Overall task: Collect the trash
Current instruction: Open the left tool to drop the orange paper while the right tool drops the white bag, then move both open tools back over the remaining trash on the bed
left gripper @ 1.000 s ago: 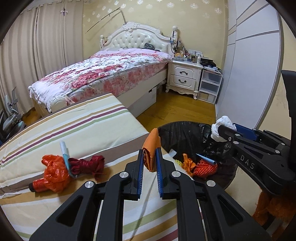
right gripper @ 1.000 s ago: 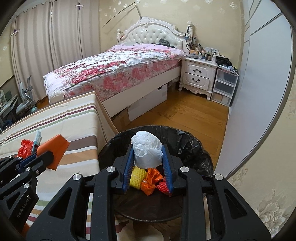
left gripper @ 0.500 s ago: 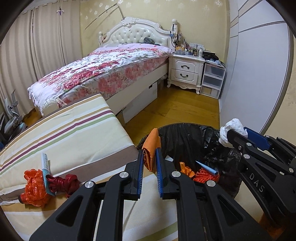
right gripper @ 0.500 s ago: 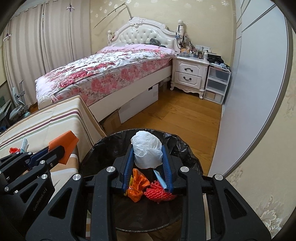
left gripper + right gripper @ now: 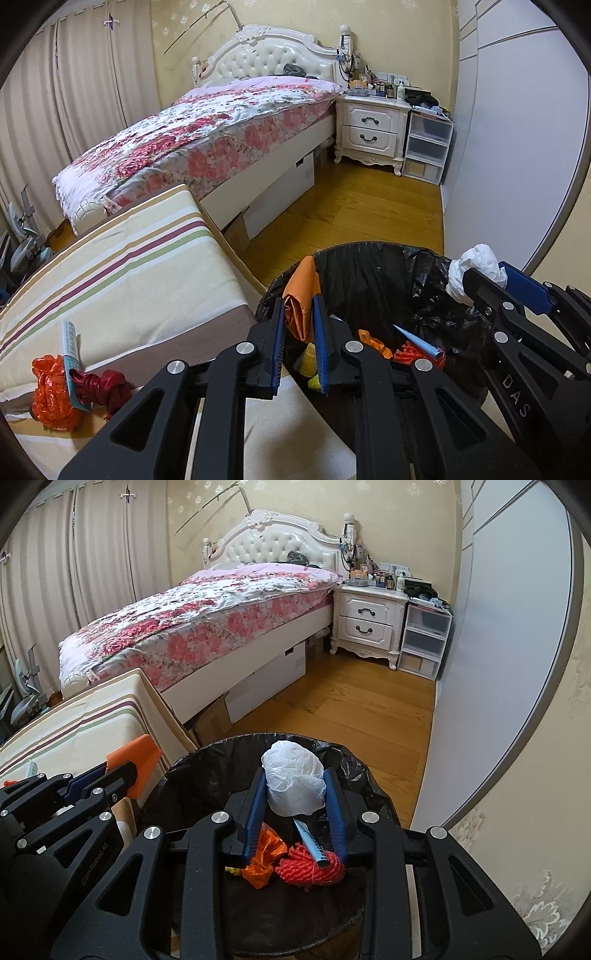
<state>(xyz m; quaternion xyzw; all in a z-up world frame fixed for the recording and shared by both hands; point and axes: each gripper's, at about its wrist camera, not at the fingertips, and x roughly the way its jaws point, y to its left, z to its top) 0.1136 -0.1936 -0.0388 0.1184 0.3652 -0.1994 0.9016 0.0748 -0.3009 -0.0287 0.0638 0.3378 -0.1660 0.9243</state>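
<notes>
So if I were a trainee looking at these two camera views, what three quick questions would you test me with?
1. True or false: the left gripper is empty.
2. What is the right gripper holding? A) a red rope B) a crumpled white wad C) a blue tube
3. Fill in: both grippers hang over or at the rim of the black-lined ____.

Key
1. False. It is shut on a folded orange wrapper.
2. B. The white wad sits between its pads, above the trash bin.
3. Trash bin. More trash, an orange-red bag and a dark red bundle, waits on the striped cushion.
</notes>
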